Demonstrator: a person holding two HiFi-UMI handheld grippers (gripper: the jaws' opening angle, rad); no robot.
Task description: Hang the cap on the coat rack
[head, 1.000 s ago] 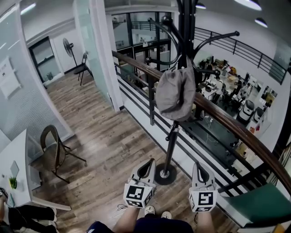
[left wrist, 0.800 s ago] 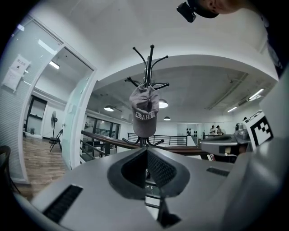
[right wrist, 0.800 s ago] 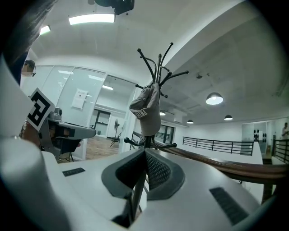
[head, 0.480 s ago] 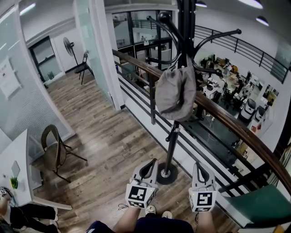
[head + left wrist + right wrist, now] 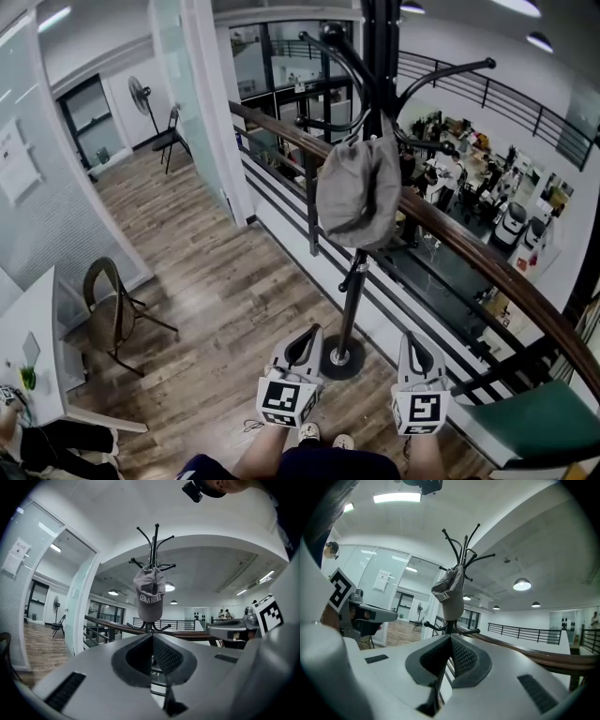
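A grey cap [image 5: 359,191] hangs from a hook of the black coat rack [image 5: 379,56], whose pole runs down to a round base [image 5: 339,358] on the wood floor. In the left gripper view the cap [image 5: 149,593] hangs straight ahead on the rack [image 5: 153,545]; in the right gripper view the cap [image 5: 450,593] is seen side-on. My left gripper [image 5: 302,345] and right gripper [image 5: 412,352] are held low near my knees, well below the cap. Both are shut with nothing between the jaws.
A wooden handrail with black bars [image 5: 469,246] runs diagonally behind the rack, over an open office below. A folding chair [image 5: 112,314] and a white desk [image 5: 33,361] stand at the left. A green seat [image 5: 539,422] is at the lower right.
The view has shifted slightly; the cap and rack sit a little further left. Both grippers stay low and shut.
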